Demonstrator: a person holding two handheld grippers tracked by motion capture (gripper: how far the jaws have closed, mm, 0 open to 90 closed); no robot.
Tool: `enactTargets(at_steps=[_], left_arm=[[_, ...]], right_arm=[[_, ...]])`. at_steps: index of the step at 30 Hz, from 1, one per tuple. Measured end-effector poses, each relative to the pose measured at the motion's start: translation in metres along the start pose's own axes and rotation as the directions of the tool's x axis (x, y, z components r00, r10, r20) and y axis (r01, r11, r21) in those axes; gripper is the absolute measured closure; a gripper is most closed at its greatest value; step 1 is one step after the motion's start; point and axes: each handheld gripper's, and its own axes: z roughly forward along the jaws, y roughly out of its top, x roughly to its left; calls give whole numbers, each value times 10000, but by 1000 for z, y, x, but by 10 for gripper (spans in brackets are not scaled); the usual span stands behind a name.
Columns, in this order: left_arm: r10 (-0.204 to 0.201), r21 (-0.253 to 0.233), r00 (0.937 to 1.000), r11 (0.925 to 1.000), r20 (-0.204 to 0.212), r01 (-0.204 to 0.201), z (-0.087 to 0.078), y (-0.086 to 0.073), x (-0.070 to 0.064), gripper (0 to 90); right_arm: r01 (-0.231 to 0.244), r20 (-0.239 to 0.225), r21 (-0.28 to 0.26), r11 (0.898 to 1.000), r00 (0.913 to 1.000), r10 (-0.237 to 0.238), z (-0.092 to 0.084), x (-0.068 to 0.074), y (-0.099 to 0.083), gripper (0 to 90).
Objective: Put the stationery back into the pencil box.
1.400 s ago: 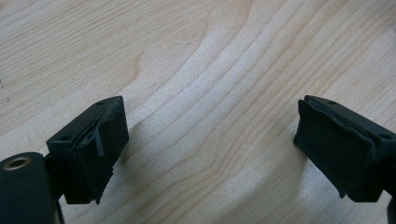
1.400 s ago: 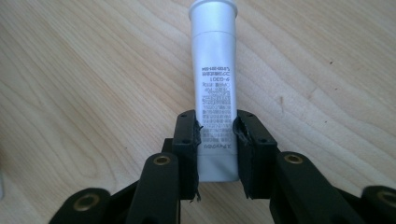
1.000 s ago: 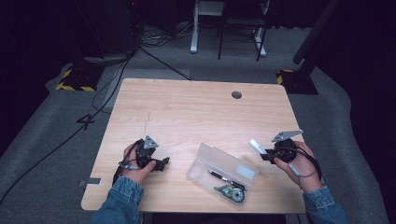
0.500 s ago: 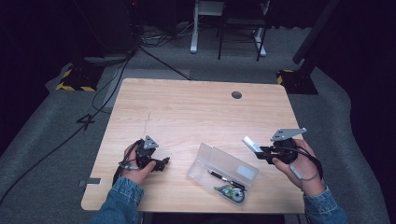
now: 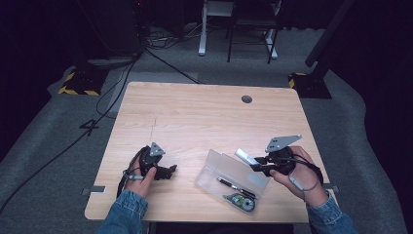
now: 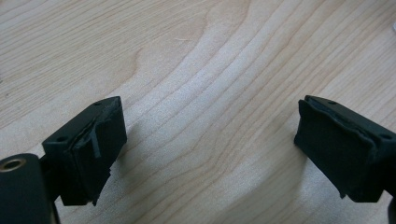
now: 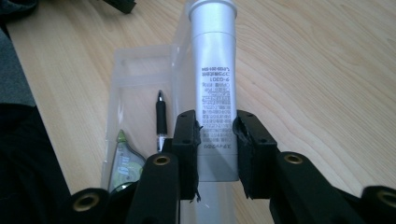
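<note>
- Plainly, the readable writing sits on one thing: the silver tube (image 7: 214,88), where small dark print runs along the barrel in the right gripper view; the string "9-G301" can be made out, the rest is too fine to read.
- At the left of the high view, the left gripper (image 5: 168,171) lies low on the wooden table (image 5: 195,117), held in a hand with a denim cuff. The left gripper view adds what the high one cannot: its jaws stand wide apart with bare wood grain between them.
- In the middle lies a clear plastic case (image 5: 233,179), its lid open, holding a black pen (image 5: 235,185) and a green-and-white correction tape (image 5: 241,201). In the right gripper view the tape is cut off by the gripper's body.
- At the right, the right gripper (image 5: 257,166) pinches the silver tube, which in the high view shows as a pale stub (image 5: 245,157) held just above the case's far edge. The right gripper view shows both pads pressed on the barrel; the tube's lower end is hidden behind the jaws.
</note>
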Motion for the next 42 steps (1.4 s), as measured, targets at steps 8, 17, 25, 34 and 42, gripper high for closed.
enactTargets(at_steps=[8, 17, 25, 34, 42], left_arm=[[74, 32, 10000, 10000, -39, -74, -1, 0, 0, 89], [25, 41, 10000, 10000, -9, -25, -1, 0, 0, 88], [35, 73, 10000, 10000, -6, -35, -1, 0, 0, 78], [59, 82, 10000, 9999, 12, -59, 0, 0, 0, 74], [56, 67, 10000, 10000, 22, -56, 0, 0, 0, 74]], right_arm=[[394, -499, 69, 9992, 9980, -390, 8, 18, 8, 713], [590, -1184, 741, 9955, 9917, -500, 29, 36, 8, 713], [734, -1542, 1396, 9875, 9867, -515, 51, 44, 7, 713], [667, -1336, 2133, 9747, 9903, -385, 71, 49, 5, 713], [637, -1320, 2615, 9631, 9908, -297, 86, 50, 4, 713]])
